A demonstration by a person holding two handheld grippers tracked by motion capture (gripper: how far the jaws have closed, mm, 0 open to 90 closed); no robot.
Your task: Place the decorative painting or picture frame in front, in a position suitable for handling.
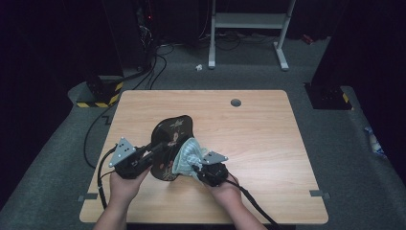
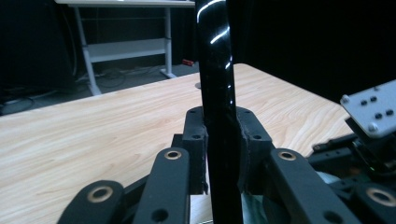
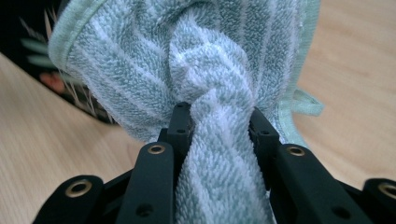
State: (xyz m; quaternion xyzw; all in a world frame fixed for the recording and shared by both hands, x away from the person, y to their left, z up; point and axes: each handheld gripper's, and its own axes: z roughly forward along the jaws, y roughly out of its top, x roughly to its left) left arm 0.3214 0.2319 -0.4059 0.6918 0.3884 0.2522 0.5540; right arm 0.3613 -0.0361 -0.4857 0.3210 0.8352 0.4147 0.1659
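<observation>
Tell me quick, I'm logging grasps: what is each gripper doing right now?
Left gripper: closed on the rim of the black tray.
Right gripper: closed on a bunched striped towel.

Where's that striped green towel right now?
In the high view the towel is near the table's front middle, bunched in the right tool and pressed against the black decorated tray that the left tool holds.

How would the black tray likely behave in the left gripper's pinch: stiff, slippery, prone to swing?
Probably stiff: the tray keeps its shape though tilted up off the table. Its glossy edge reflects light, so it may slip in the left gripper. Held only at one rim, it could pivot under the towel's push.
</observation>
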